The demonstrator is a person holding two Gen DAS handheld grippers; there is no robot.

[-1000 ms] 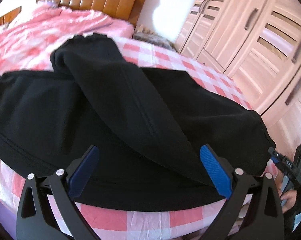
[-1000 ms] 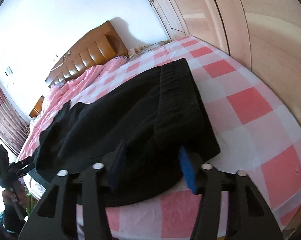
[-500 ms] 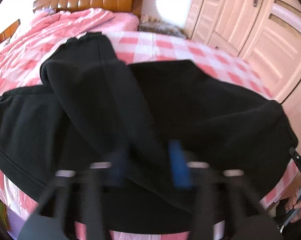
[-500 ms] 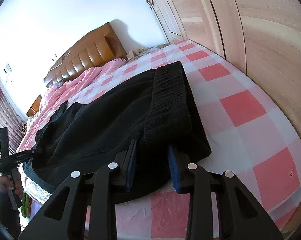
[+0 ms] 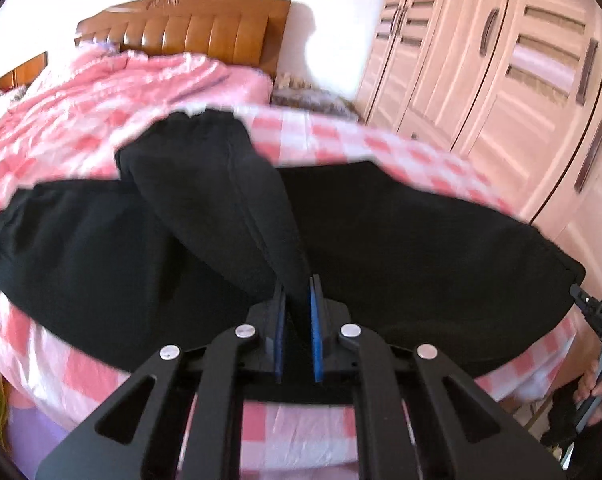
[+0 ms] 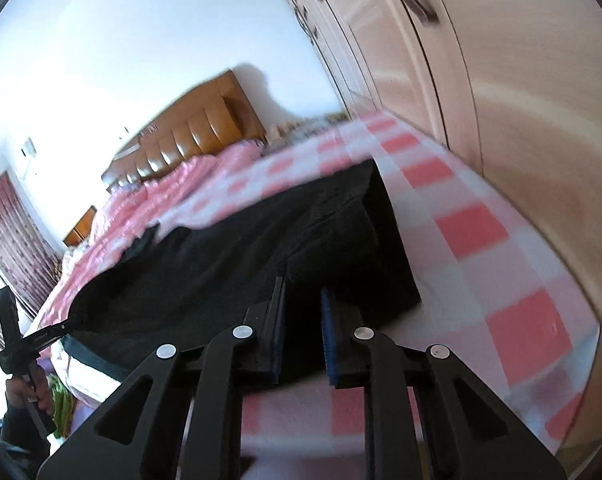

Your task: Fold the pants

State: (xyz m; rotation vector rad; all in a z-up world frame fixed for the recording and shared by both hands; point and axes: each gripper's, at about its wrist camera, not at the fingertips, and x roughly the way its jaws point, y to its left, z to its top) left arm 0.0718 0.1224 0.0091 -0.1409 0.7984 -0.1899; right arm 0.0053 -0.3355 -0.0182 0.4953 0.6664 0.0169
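Black fleece pants (image 5: 401,240) stretch sideways along the bed edge; left claw (image 5: 297,300) pinches the near hem, right claw (image 6: 301,312) is closing on the waistband.

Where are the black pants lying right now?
The black pants lie spread across the near edge of the pink checked bed, wardrobe side to the right in the left wrist view, one leg folded back toward the headboard.

Left tongs (image 5: 297,292) now clamped on black pants (image 5: 381,240); right tongs (image 6: 303,300) closing on waistband.
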